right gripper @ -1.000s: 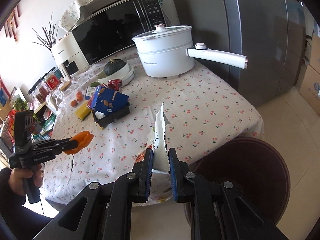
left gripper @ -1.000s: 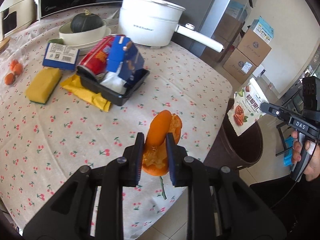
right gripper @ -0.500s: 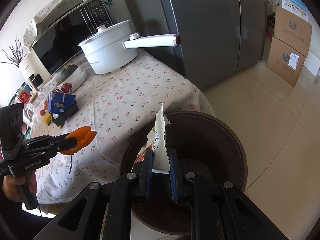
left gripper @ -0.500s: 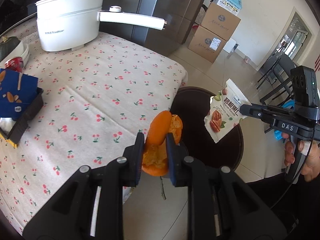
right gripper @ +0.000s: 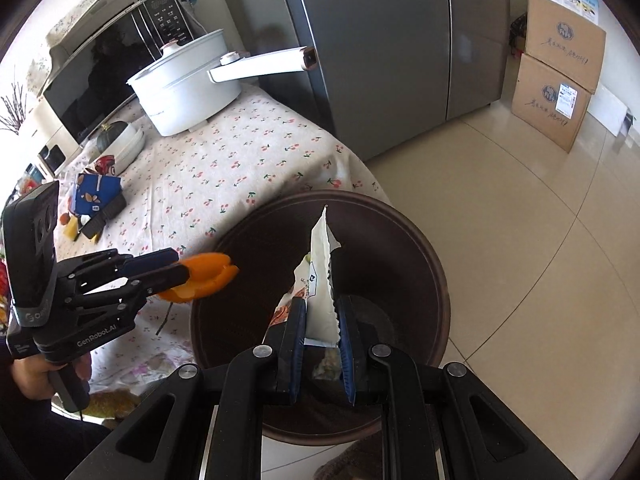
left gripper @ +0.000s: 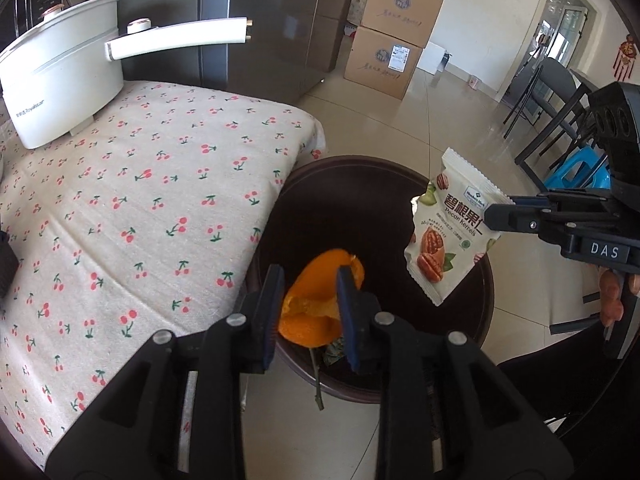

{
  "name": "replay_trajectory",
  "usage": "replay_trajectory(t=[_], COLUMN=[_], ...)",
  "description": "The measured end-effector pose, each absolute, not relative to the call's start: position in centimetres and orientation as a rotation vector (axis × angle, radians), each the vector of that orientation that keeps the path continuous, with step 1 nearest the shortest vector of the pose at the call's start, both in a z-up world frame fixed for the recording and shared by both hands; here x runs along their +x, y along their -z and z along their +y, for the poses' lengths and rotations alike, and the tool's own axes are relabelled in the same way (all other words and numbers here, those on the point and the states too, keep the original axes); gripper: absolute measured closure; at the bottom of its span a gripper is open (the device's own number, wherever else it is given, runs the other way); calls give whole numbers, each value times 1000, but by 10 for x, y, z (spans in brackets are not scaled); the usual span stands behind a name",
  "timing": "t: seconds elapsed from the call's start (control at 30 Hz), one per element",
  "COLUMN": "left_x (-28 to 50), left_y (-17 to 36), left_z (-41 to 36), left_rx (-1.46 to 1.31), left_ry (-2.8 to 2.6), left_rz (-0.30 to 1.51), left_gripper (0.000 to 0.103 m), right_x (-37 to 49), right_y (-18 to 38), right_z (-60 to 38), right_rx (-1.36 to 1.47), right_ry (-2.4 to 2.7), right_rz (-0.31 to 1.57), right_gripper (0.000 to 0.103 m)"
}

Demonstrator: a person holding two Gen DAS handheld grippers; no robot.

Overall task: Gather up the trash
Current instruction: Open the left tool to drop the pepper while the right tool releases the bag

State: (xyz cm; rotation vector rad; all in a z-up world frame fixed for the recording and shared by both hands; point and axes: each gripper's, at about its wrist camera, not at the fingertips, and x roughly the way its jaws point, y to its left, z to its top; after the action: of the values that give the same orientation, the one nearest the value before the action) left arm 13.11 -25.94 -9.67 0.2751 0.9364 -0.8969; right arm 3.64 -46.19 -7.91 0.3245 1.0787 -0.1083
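Observation:
An orange peel (left gripper: 316, 312) (right gripper: 208, 270) sits between the fingers of my left gripper (left gripper: 310, 276) (right gripper: 176, 266), whose jaws are opening; the pads have drawn apart from it. It hangs over the near rim of the dark brown trash bin (left gripper: 360, 160) (right gripper: 400, 216) beside the table. My right gripper (right gripper: 322, 312) (left gripper: 490, 216) is shut on the edge of a white pecan snack bag (right gripper: 322, 264) (left gripper: 444, 236), held upright above the bin's mouth.
The cherry-print table (left gripper: 140, 200) stands left of the bin, with a white long-handled pot (left gripper: 60, 88) and a black tray of trash (right gripper: 100, 204). A grey fridge (right gripper: 380, 60), cardboard boxes (left gripper: 392, 52) and chairs (left gripper: 560, 112) stand around the tiled floor.
Both grippers swung from the table's edge to over the bin. The left jaws, shut tight on the peel before, have widened. The right still grips the bag.

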Motion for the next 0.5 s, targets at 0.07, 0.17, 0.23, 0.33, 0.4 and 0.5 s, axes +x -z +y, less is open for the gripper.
replay_trajectory(t=[0.07,0.17,0.23,0.33,0.4,0.5], left_x=[129,129,133,138,142,143], left_y=[94,86,83,78,74,67], left_z=[-258,-252,-246,-233,-225,-213], left_rx=[298,309,316,299,283,269], left_ry=[859,805,749,697,673,644], left_rz=[894,839,820,813,814,808], left_gripper=[35,21,15,11,10,7], right_x=[36,39,42,47,48,52], right_y=[80,80,80,80,81,80], right_z=[-462,-462,-460,-453,-450,-446], right_rx=[317,310,307,297,289,280], right_ry=[110,112,110,105,101,121], right_rz=[1085,1090,1093,1096,1100,1101], right_gripper=[86,86,86,86,86,79])
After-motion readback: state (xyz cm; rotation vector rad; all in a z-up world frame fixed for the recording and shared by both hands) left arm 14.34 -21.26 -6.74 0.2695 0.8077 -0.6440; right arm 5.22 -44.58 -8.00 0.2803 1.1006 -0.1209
